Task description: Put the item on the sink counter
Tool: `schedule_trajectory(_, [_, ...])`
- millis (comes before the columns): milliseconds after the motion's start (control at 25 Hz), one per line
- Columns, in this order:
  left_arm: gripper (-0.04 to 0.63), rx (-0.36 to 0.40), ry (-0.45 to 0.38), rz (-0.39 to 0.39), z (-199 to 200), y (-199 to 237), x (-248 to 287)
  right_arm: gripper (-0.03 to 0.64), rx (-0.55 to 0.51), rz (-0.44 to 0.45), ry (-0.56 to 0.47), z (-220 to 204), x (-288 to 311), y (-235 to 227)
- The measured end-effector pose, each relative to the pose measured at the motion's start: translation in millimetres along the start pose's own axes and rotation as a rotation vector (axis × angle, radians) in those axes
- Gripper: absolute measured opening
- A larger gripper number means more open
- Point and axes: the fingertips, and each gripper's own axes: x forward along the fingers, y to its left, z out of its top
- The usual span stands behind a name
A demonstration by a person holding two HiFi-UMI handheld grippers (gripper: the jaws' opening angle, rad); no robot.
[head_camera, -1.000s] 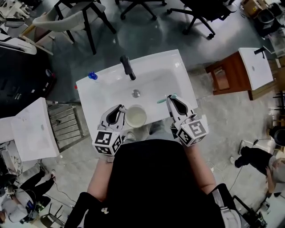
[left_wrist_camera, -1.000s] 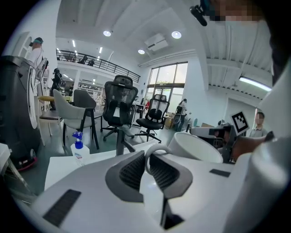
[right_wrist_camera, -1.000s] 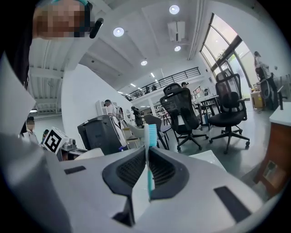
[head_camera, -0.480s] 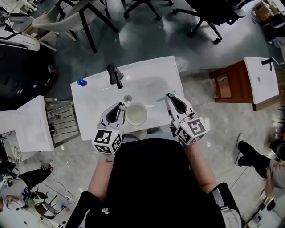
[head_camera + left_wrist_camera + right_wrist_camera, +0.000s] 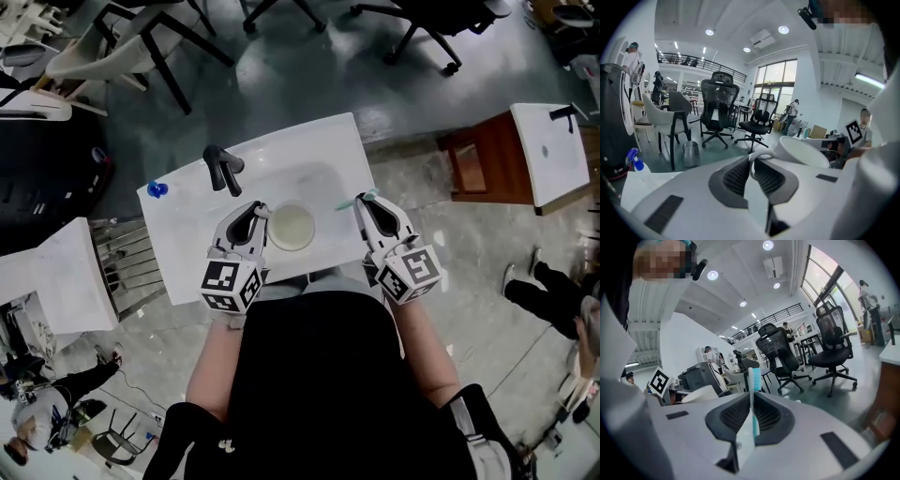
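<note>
**White cup [image 5: 292, 227] and teal toothbrush [image 5: 347, 202] further in over the sink counter [image 5: 187, 244]**

Compared with a second ago, both grippers reach deeper over the counter. The cup was then near the front edge. It is now over the basin and covers the drain that showed beyond it.

The left gripper [image 5: 255, 214] has its jaws pinched on the cup's handle; whether the cup rests on the basin cannot be told. The right gripper [image 5: 362, 201] has its jaws pressed together on the toothbrush, which sticks out past the tips close to the counter's right edge. Each gripper's cube carries black-and-white square markers [image 5: 230, 286].

A small blue-topped bottle [image 5: 157, 189] is at the counter's rear left corner. The black faucet [image 5: 220, 167] stands at the rear edge, just beyond the left gripper. A white cabinet top [image 5: 52, 277] lies left of the counter, office chairs [image 5: 417, 28] stand beyond it, and a wooden cabinet [image 5: 483, 159] stands to its right.
</note>
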Motion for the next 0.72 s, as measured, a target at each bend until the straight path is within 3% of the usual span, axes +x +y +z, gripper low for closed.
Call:
schedule_trajectory(480, [0.044, 0.001, 0.023, -0.158, 13, 1, 90, 0.046, 0.02, -0.242, 0.005, -1, -32, -16])
schedule_trajectory(720, [0.044, 0.014, 0.034, -0.165, 7, 7, 135, 0.046, 0.039, -0.343, 0.022, -6, -51, -20])
